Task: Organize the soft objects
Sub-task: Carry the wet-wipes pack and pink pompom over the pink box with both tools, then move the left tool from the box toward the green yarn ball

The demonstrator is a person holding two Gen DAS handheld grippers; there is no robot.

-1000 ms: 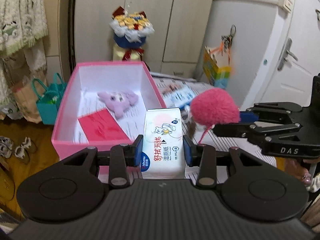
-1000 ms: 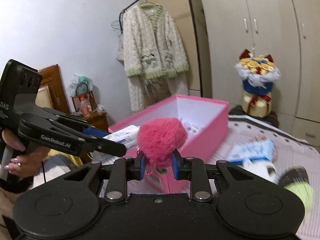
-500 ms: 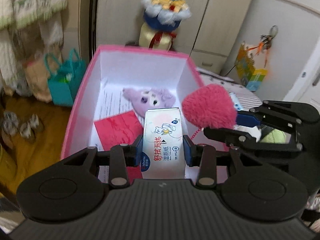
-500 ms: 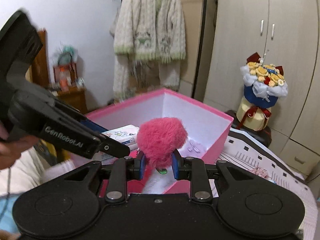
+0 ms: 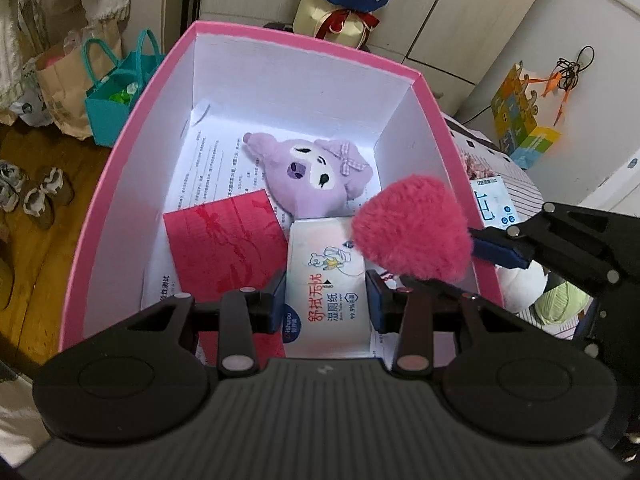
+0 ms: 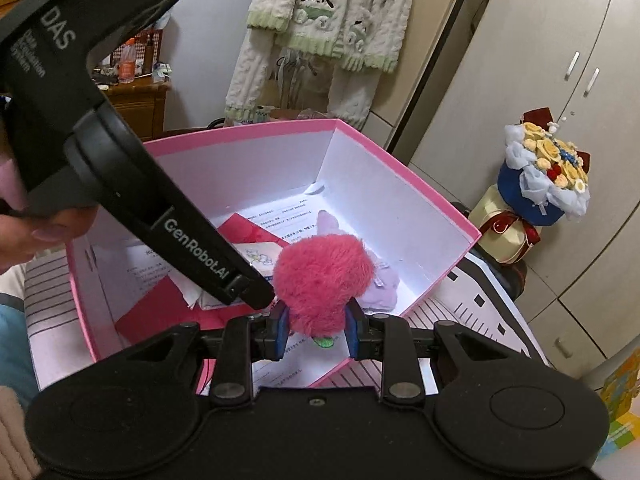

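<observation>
A pink box (image 5: 132, 92) with white inner walls stands open below both grippers; it also shows in the right wrist view (image 6: 400, 168). My left gripper (image 5: 326, 300) is shut on a white pack of wet wipes (image 5: 326, 280) and holds it over the box's near end. My right gripper (image 6: 316, 328) is shut on a fluffy pink pom-pom (image 6: 322, 280), which hangs over the box's right side in the left wrist view (image 5: 414, 230). A purple plush toy (image 5: 312, 180) and a red envelope (image 5: 224, 244) lie on printed paper inside the box.
A flower bouquet (image 6: 544, 184) stands behind the box by the wardrobe. A teal bag (image 5: 116, 92) and shoes (image 5: 40, 196) are on the wooden floor to the left. A green yarn ball (image 5: 560, 304) and a blue-white pack (image 5: 496, 200) lie on the striped surface at the right.
Both grippers have moved forward and tilted down over the pink box with their loads. The pom-pom now hangs beside the wipes pack over the box's inside.
</observation>
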